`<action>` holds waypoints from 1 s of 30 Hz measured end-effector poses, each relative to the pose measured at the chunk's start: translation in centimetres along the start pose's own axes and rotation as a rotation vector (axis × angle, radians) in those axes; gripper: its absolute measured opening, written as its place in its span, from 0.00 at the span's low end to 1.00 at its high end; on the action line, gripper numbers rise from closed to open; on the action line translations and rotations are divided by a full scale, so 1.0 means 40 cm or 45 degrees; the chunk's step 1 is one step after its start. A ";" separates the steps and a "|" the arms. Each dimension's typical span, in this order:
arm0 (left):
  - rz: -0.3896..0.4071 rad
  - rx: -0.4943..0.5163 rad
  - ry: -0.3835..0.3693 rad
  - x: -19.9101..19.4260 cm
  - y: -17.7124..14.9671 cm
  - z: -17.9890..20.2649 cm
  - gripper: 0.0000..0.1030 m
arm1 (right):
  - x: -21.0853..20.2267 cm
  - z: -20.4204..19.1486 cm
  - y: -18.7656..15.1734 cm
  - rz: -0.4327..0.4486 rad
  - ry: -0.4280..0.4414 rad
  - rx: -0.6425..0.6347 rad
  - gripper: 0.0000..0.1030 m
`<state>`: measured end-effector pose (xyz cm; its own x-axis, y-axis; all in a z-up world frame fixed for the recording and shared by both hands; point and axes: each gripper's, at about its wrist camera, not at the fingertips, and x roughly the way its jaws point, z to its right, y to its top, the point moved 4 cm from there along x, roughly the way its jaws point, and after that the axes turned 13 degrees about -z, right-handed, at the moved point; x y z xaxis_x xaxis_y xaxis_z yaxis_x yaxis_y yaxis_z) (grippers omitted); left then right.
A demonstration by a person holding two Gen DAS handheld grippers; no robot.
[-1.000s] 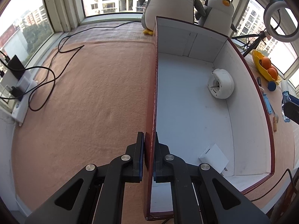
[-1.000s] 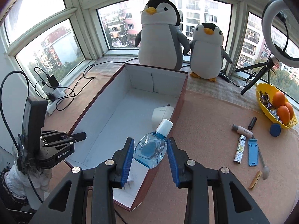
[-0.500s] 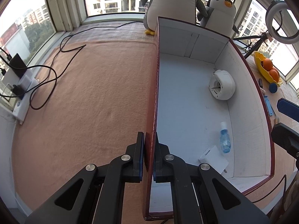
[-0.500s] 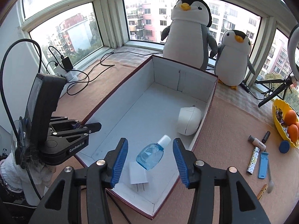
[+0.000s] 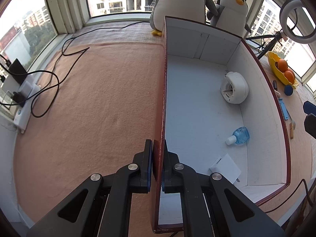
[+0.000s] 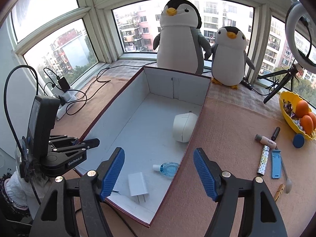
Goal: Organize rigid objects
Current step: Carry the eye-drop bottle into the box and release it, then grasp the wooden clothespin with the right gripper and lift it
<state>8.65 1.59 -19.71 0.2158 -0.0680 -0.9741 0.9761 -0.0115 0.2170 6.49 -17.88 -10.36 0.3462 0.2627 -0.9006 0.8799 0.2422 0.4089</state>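
My left hand-held gripper is clamped on the near wall of the open white-lined, maroon cardboard box. My right hand-held gripper is empty, jaws opening wide; the small clear blue plastic bottle w/ white cap lies on the box floor just ahead of it, beside the white plug charger. Risk: round bottle may roll; a left tug could tilt the box.

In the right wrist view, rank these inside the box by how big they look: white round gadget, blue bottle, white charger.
1. White round gadget, though farthest away.
2-3. Blue bottle and white charger: look alike, unranked.

Background: windowsill and cabling.
Two plush penguins at the window; ring light on a tripod; power strip with cables.
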 end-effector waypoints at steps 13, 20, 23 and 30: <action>-0.019 0.045 0.028 0.002 0.004 0.008 0.05 | -0.018 0.438 -0.136 -0.040 -0.227 0.569 0.67; -0.035 0.094 0.050 0.004 0.005 0.013 0.05 | 0.032 0.654 -0.243 -0.128 -0.209 0.906 0.66; -0.044 0.108 0.054 0.006 0.006 0.015 0.07 | 0.056 0.700 -0.272 -0.151 -0.169 1.000 0.62; -0.056 0.129 0.051 0.010 0.006 0.019 0.10 | 0.108 0.743 -0.290 -0.214 -0.172 1.067 0.46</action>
<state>8.94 0.80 -19.99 0.1760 -0.0250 -0.9841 0.9774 -0.1146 0.1777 7.45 -47.31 -23.39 0.1788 0.1592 -0.9709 0.8545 -0.5143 0.0731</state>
